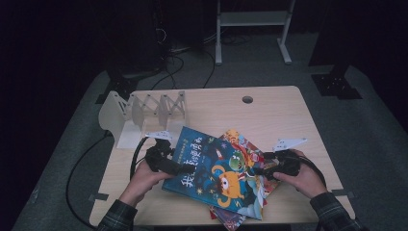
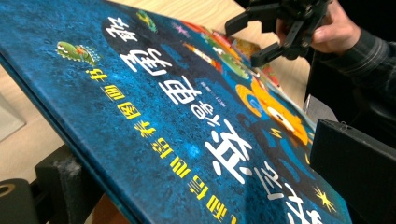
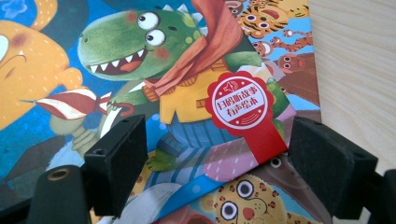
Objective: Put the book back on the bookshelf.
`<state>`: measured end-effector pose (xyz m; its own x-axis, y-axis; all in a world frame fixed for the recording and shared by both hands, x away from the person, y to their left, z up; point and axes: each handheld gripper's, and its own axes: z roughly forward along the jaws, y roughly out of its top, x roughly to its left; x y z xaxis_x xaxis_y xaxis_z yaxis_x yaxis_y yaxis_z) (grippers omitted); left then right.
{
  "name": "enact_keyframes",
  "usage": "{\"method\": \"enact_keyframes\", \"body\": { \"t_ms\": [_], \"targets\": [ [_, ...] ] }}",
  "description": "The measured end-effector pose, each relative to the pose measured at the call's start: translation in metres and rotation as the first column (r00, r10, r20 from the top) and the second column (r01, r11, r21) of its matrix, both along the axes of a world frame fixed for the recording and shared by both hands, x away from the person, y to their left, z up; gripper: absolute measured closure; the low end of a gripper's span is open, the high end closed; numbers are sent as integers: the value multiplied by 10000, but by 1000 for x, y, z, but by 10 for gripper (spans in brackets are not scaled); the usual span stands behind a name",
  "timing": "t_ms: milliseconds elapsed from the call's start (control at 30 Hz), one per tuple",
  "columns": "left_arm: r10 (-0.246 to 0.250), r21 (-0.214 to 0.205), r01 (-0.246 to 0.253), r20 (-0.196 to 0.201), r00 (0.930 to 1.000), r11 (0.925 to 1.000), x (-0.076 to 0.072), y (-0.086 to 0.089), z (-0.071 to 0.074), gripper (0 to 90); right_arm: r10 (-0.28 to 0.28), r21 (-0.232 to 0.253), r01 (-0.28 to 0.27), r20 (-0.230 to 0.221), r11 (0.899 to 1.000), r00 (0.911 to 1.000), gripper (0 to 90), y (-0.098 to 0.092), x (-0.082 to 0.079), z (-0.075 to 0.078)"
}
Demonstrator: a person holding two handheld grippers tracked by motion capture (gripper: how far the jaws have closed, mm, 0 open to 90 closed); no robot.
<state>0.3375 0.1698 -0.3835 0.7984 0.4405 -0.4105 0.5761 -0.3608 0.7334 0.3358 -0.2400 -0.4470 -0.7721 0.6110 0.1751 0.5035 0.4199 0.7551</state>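
Reading "我", blue book (image 1: 211, 173) cover

1. Left gripper (image 1: 179, 168): black body; grey three-cornered plate on top; thick black cable trailing off in a loop.
2. Right gripper (image 1: 258, 170): black body; matching pale grey plate with small holes.
3. Jaws, right gripper view: two blocky matt black pads, each with a small screw hole; brass-coloured eyelet on the arm below the left-hand one.
4. Jaws, left gripper view: black, with scuffed edges.
5. Sleeves: dark plaid shirt cuffs on both forearms.
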Motion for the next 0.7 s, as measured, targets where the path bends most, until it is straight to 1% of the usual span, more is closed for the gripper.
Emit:
{"method": "enact_keyframes", "body": {
  "t_ms": [67,100,200,300,433,467,500,533,667,700],
  "targets": [
    [-39,-121,39,33,10000,9999,-1,-1,5,15,17,-21,-17,-69,10000,10000,180,0,1,1],
    [-39,-121,39,33,10000,9999,-1,-1,5,15,30,-16,-30,-75,10000,10000,179,0,1,1],
    [-50,-242,49,-52,10000,9997,0,-2,10,15,29,-2,-29,-112,10000,9999,175,0,1,1],
    [-92,-245,91,-65,9999,9997,2,-4,13,15,37,2,-37,-111,10000,9999,175,0,2,1],
    [-213,-119,211,-136,9997,9997,4,-5,18,15,47,25,-47,-113,10000,9999,173,0,2,1],
    [-329,17,330,-203,9993,9995,6,-6,22,16,46,26,-46,-98,10000,9999,173,0,2,2],
    [-329,17,330,-203,9993,9995,6,-6,22,18,40,18,-40,-96,10000,9999,174,0,2,2],
    [-376,113,379,-243,9990,9992,8,-7,25,25,31,19,-30,-82,10000,10000,174,0,2,2],
    [-398,123,402,-286,9988,9991,12,-8,30,59,4,42,-4,-73,10000,10000,174,-1,2,2],
    [-414,226,419,-256,9988,9989,13,-8,32,75,0,47,0,-72,10000,10000,174,-1,2,2]
  ]
}}
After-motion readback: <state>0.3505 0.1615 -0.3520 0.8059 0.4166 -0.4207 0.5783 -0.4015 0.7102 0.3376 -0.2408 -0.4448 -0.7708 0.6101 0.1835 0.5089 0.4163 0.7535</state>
